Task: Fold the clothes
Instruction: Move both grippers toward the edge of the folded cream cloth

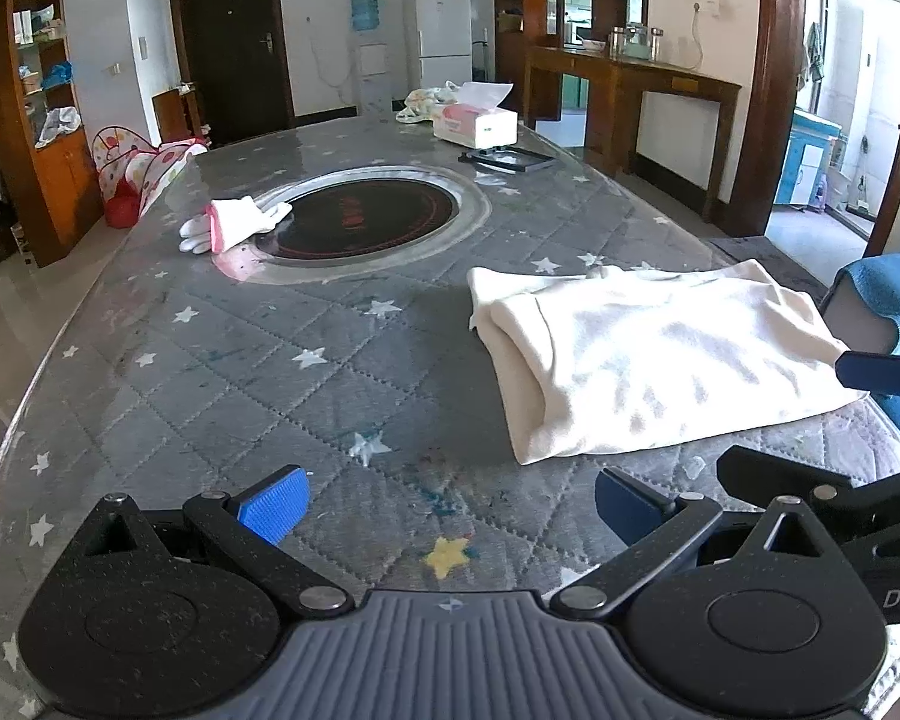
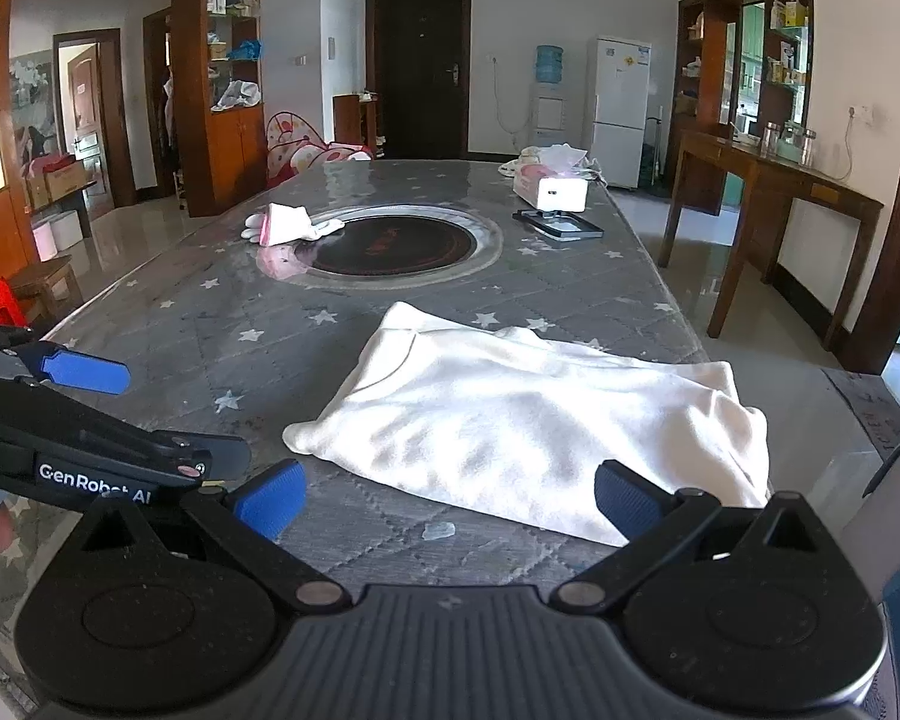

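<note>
Both grippers, left gripper and right gripper, are hovering with jaws apart, gripping nothing. White garment is lying partly folded on the surface just ahead; either another fold or finished.

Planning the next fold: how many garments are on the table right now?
1: a white garment, already folded over, lies at the table's near end just ahead of both open grippers. The bundle beside the tissue box is unclear.
</note>
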Tool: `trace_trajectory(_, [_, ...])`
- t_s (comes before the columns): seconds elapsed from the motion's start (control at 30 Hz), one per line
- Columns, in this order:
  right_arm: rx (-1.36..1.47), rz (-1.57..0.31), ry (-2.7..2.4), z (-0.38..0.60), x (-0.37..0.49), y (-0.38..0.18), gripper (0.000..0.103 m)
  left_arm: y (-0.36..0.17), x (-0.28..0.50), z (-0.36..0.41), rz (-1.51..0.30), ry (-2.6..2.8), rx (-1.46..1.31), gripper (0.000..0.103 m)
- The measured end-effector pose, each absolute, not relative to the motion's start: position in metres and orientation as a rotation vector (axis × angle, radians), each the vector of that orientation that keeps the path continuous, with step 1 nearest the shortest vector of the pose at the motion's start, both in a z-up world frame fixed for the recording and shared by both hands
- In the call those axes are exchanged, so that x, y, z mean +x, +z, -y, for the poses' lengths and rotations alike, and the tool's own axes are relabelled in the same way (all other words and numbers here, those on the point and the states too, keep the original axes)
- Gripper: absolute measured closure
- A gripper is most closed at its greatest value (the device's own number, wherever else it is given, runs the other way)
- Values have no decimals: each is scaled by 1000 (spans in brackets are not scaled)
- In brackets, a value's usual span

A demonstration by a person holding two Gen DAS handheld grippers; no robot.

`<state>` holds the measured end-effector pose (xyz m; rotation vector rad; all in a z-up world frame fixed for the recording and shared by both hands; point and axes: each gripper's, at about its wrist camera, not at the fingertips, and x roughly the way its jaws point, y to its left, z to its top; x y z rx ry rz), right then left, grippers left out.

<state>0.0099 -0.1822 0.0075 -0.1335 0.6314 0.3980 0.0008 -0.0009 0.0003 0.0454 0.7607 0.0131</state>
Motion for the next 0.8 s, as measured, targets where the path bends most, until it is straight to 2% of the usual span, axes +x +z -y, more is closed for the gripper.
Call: trace_trajectory(0.8, [-110, -652, 347, 213, 28, 5, 0, 8, 22, 14, -743, -32, 70, 0])
